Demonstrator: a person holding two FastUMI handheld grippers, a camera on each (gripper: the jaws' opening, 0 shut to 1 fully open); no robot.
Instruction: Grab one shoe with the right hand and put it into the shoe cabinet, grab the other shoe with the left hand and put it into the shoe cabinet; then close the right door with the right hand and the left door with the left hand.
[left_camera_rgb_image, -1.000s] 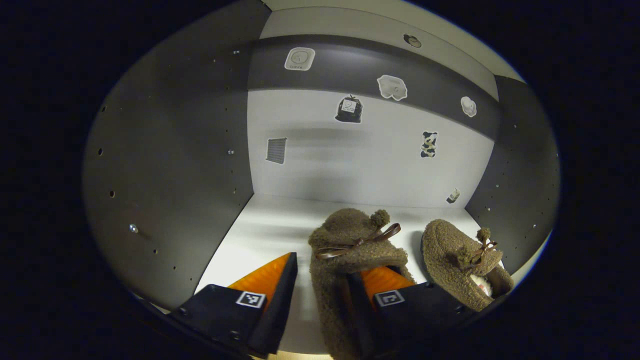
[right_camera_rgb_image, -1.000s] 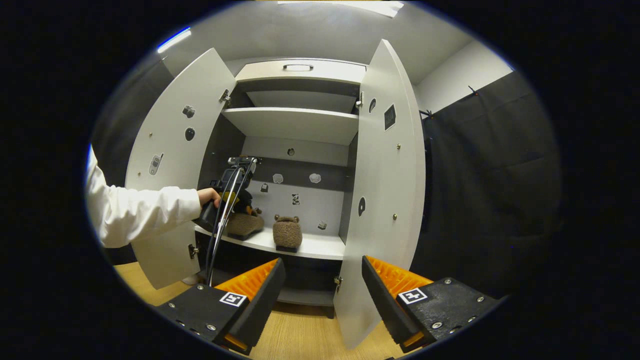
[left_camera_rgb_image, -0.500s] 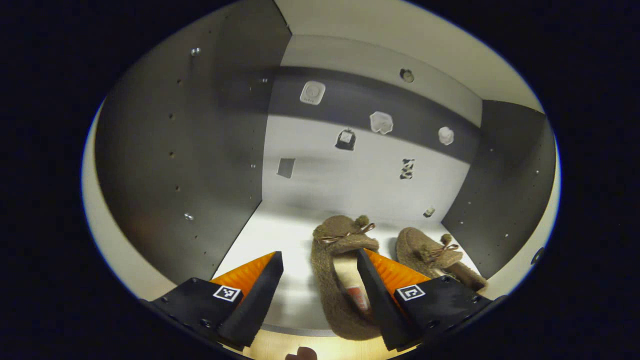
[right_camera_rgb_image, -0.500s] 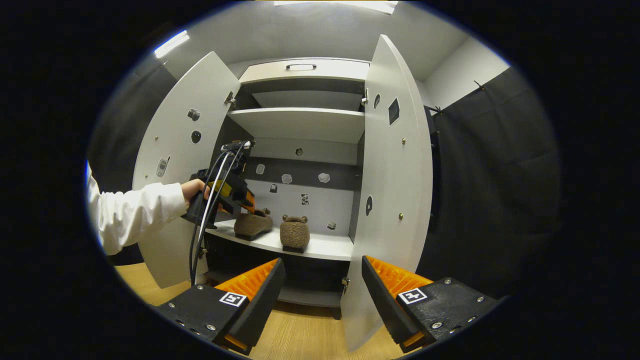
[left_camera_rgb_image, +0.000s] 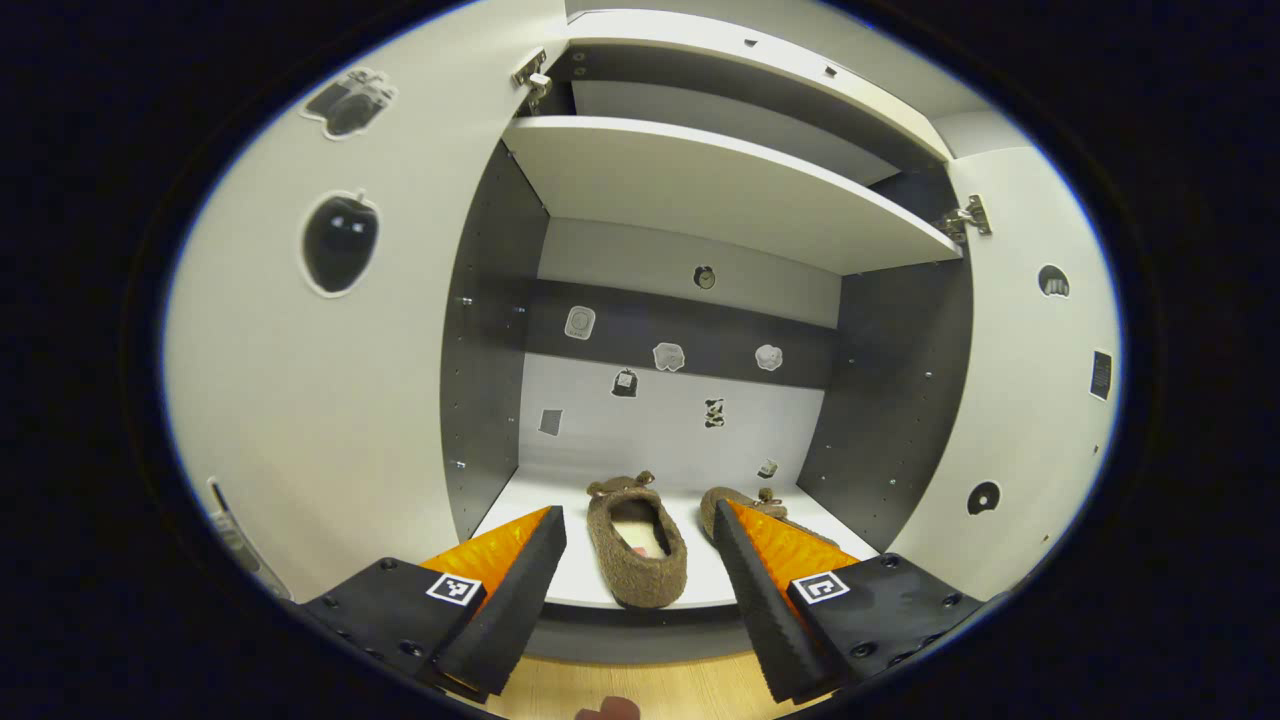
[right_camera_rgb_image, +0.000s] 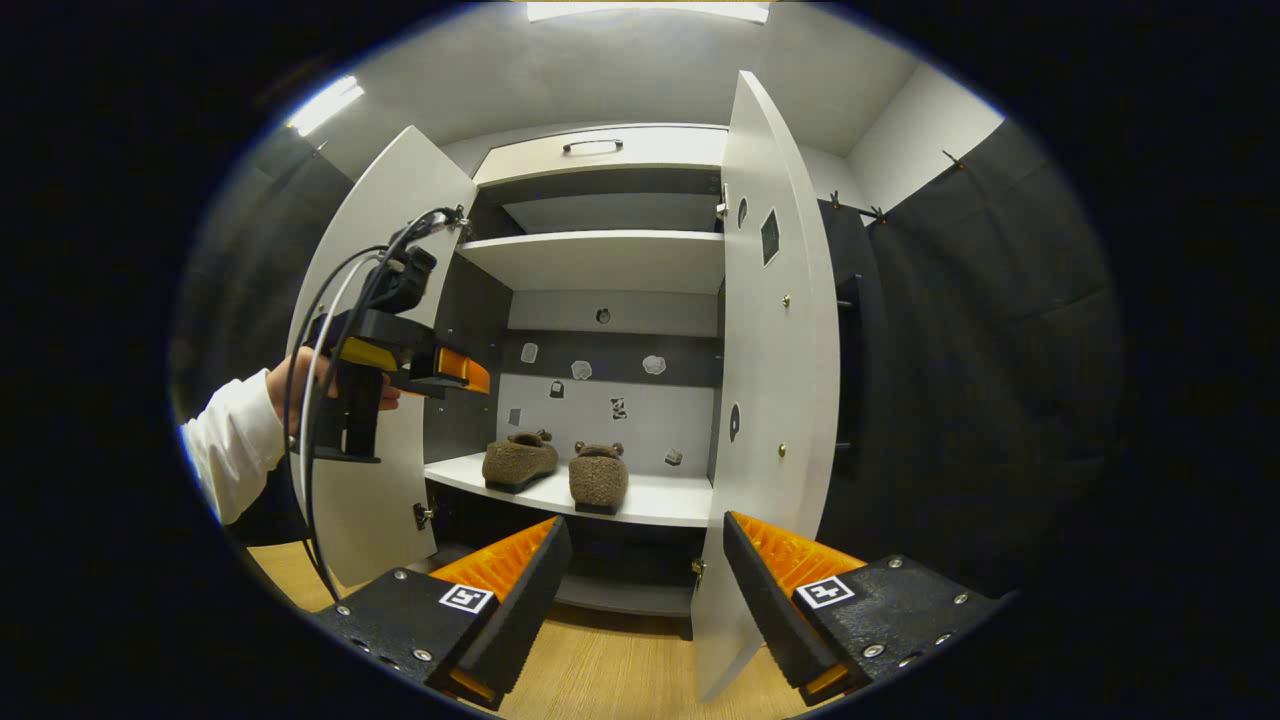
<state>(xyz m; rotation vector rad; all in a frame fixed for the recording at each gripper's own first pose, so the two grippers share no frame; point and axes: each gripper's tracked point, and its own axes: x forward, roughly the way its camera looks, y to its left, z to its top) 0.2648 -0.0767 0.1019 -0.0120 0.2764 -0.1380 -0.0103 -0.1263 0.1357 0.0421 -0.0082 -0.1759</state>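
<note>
With both shoes (right_camera_rgb_image: 519, 460) (right_camera_rgb_image: 597, 477) set side by side on the cabinet shelf (right_camera_rgb_image: 660, 500), and both grippers (left_camera_rgb_image: 633, 570) (right_camera_rgb_image: 645, 580) empty with jaws spread, the right door (right_camera_rgb_image: 775, 400) was best pushed shut at its free edge

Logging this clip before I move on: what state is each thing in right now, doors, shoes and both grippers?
White left cabinet door: open.
White right cabinet door: open.
Two fuzzy brown slippers: resting side by side on the white shelf.
Left gripper: open, empty.
Right gripper: open, empty.
</note>
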